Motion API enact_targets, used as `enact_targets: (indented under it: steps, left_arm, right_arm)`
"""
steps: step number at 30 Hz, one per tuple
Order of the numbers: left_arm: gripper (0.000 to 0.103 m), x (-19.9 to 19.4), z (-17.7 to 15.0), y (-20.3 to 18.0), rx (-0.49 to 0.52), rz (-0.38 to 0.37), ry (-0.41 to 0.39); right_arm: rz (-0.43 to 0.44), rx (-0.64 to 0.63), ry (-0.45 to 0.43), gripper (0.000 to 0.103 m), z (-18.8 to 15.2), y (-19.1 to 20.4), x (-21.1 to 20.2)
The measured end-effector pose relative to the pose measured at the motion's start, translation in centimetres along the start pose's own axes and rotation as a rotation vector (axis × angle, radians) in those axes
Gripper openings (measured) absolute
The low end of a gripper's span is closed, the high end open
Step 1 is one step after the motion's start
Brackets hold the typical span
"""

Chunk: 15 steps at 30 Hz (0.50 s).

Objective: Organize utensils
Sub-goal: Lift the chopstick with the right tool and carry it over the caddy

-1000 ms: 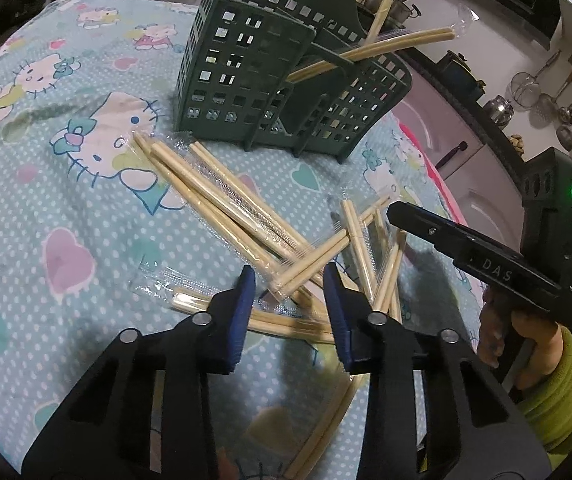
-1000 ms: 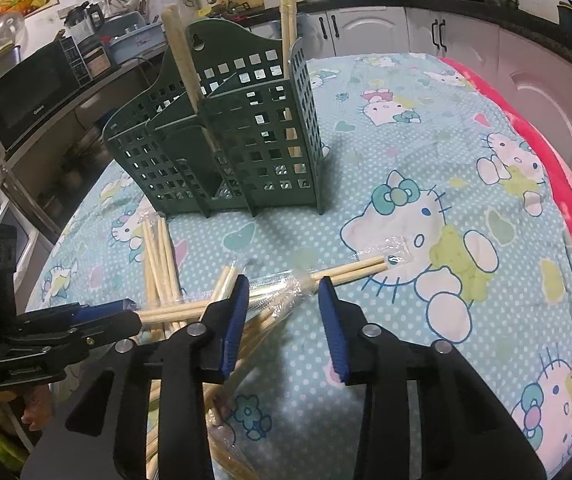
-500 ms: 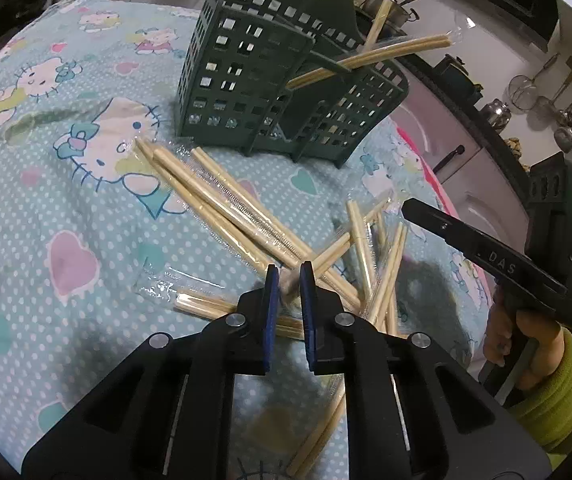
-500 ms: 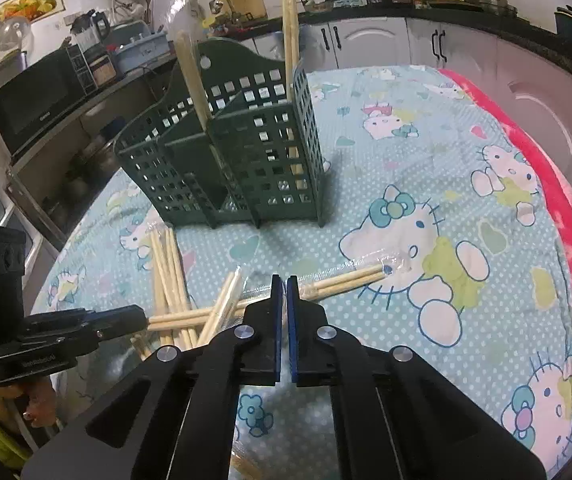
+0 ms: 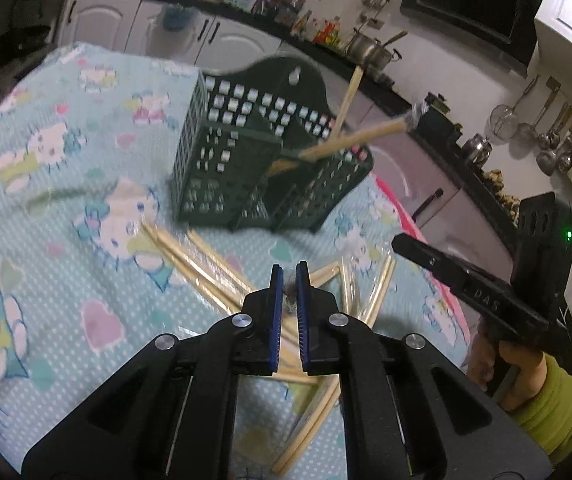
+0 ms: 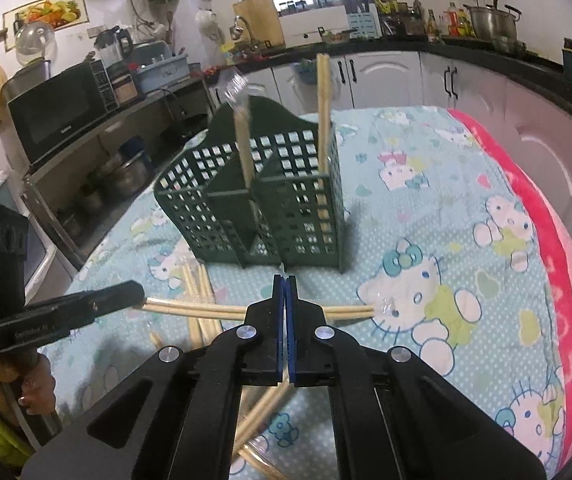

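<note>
The tabletop [image 6: 466, 208] carries a light-blue cartoon-cat cloth; its right edge, trimmed in pink [image 6: 558, 264], curves close to the white cabinet doors [image 6: 546, 152], leaving a narrow aisle there. The largest open area of cloth lies right of the green utensil caddy [image 6: 253, 204] in the right wrist view and left of it in the left wrist view. The caddy stands upright near the middle of the tabletop, a perforated holder with several compartments; two wrapped chopstick pairs [image 6: 323, 120] stand in it, one near-upright at the right compartment and one leaning from a middle compartment. Loose wrapped chopsticks [image 5: 201, 272] lie scattered on the cloth in front of the caddy, crossing one another, between the caddy and both tools. The left tongs [image 5: 290, 280] have their blue pads drawn nearly together, with clear wrapper film showing in the narrow slot; whether chopstick wood is gripped cannot be told because of motion blur. The right tongs [image 6: 284, 284] are pressed together on a wrapped chopstick pair [image 6: 350, 311] that runs crosswise, its ends projecting left and right of the pads; its left end reaches the tip of the left tool. A hand [image 6: 33, 380] in a green sleeve grips the left tool's handle. Obstructions beyond the tabletop: a microwave [image 6: 61, 112] on a shelf to the left and a counter with pots [image 6: 490, 24] along the far wall.
</note>
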<state>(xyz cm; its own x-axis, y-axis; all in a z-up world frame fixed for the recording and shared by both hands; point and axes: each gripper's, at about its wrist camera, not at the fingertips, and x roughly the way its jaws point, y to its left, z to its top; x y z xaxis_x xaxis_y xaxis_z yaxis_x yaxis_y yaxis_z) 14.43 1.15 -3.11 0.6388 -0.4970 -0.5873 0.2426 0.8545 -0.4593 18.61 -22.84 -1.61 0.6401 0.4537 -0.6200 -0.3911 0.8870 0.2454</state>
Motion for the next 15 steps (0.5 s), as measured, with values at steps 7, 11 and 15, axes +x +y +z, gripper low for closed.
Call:
enact_targets:
  steps: [7, 11, 15]
  left_arm:
    - [0.003, -1.8, 2.0, -0.3, 0.009, 0.01, -0.074]
    - [0.003, -2.8, 2.5, -0.5, 0.017, 0.002, -0.103]
    - [0.003, -3.6, 2.9, -0.9, 0.024, -0.013, -0.121]
  right_arm:
    - [0.022, -0.026, -0.03, 0.001, 1.6, 1.1, -0.6]
    - [0.04, -0.042, -0.044, 0.001, 2.5, 1.8, -1.1]
    - [0.055, -0.062, -0.057, 0.001, 3.0, 2.5, -1.7]
